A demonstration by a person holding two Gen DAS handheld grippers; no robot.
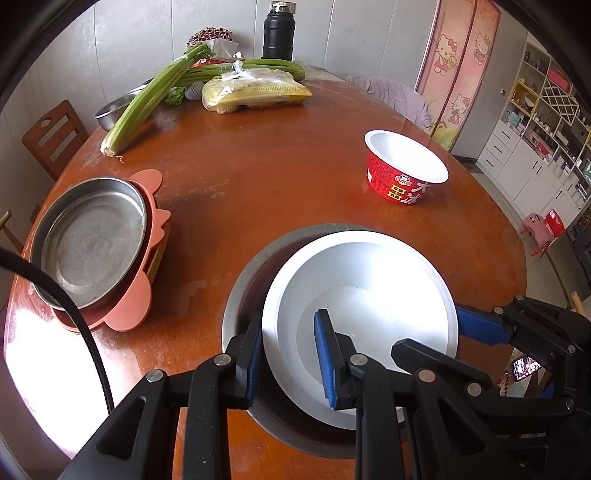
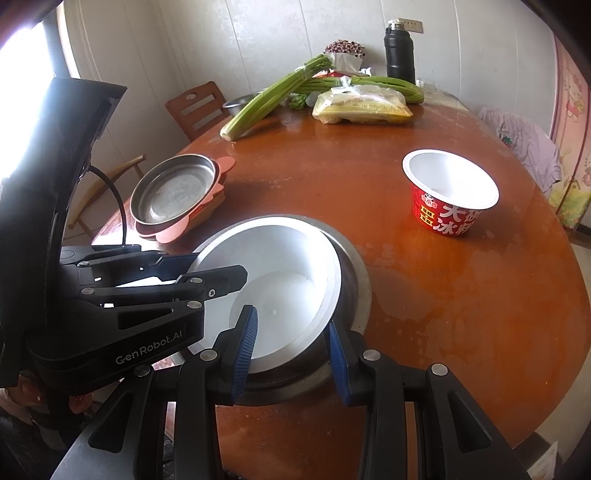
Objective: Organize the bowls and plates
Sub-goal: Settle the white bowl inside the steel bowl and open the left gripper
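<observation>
Both grippers clamp the white bowl [image 1: 362, 317], which sits tilted inside a steel basin [image 1: 243, 295] near the front edge of the table [image 1: 258, 177]. The left gripper [image 1: 288, 358] pinches the bowl's near-left rim, one finger outside the wall and one inside; the right gripper [image 2: 291, 354] has its jaws together on the near-right rim in the same way.

The step in hand looks like nesting the bowl into the basin — or lifting it out; I cannot tell which. Either way it goes best if both hands move together and keep the rim level, since a thin wall held at two points will twist or slip if one side leads. Letting go should wait until the base lies flat.

A red paper bowl [image 1: 404, 168] stands well apart to the right. To the left a steel plate [image 1: 92, 240] lies on stacked pink trays [image 1: 147, 254].

The table is glossy red-brown wood — slick, with pale scuffs. At its far end lie celery [image 1: 155, 92], a bagged food pack [image 1: 255, 92] and a black flask [image 1: 279, 33]. Beyond are grey panelled walls, a wooden chair [image 1: 55, 136] and white shelving [image 1: 535, 122].
</observation>
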